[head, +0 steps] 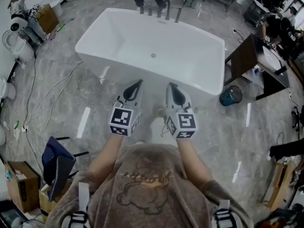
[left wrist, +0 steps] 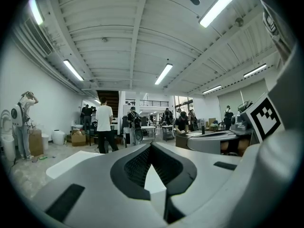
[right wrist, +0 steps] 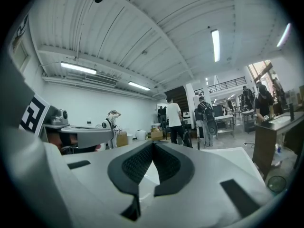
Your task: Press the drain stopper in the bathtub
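A white freestanding bathtub [head: 118, 32] stands ahead of me in the head view, with a small round drain stopper [head: 153, 55] on its floor. Both grippers hover side by side above the floor, short of the tub's near rim. My left gripper [head: 138, 83] is shut with nothing in it, tips pointing at the tub. My right gripper [head: 170, 85] is shut and empty too. In the left gripper view the jaws [left wrist: 151, 146] meet at the tips, the tub rim [left wrist: 71, 163] pale behind. The right gripper view shows the same closed jaws [right wrist: 153, 146] and the tub [right wrist: 232, 158].
Dark faucet fittings [head: 166, 8] rise at the tub's far rim. A dark desk [head: 249, 56] and a blue bin [head: 231, 96] stand to the right. Cables [head: 52, 91] trail on the marble floor at left, near a folded blue chair [head: 57, 167]. Several people [left wrist: 104, 125] stand behind the tub.
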